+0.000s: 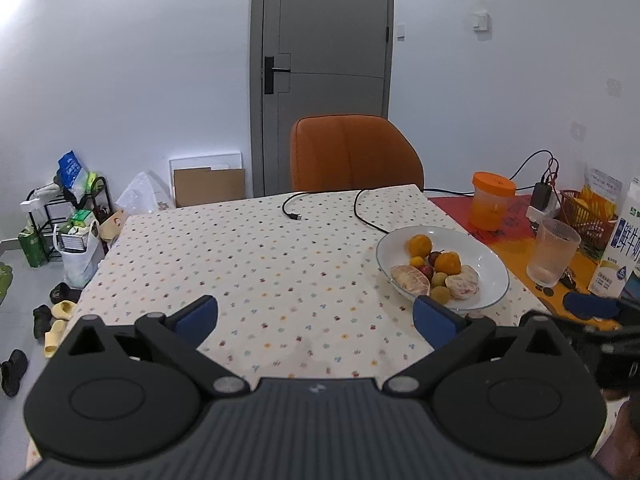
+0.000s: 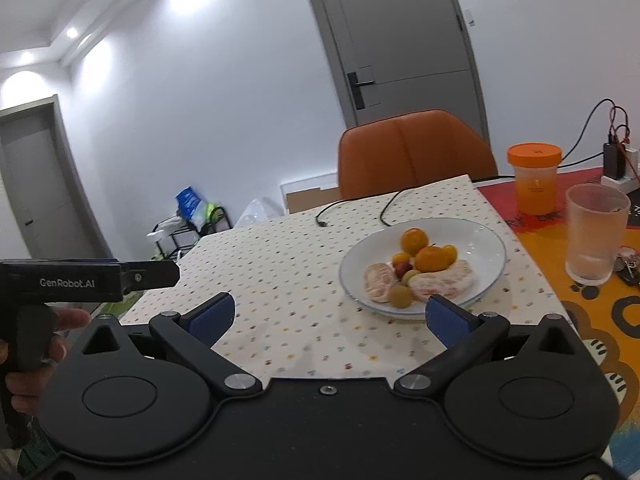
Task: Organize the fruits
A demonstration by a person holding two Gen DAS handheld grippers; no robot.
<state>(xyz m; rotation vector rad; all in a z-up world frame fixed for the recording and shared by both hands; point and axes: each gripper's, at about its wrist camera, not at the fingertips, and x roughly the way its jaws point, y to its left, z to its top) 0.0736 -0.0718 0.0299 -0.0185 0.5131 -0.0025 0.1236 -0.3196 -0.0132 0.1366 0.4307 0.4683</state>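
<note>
Both grippers hung over the near edge of the table, each with its blue-padded fingers spread wide and gripping nothing. Between the fingers of the left gripper lay only the dotted tablecloth; its right finger reached just short of the white plate. The right gripper stood the same way, released, with its right finger close to the near rim of that plate. A person's hand held the other gripper's handle at the left of the right wrist view.

On the plate the fruit sat in one heap: two peeled citrus pieces and small green fruits nearest, red ones in the middle, oranges behind. Just right of the plate stood a ribbed glass, and farther back an orange-lidded cup. A black cable lay near the far edge, with an orange chair and a grey door beyond
</note>
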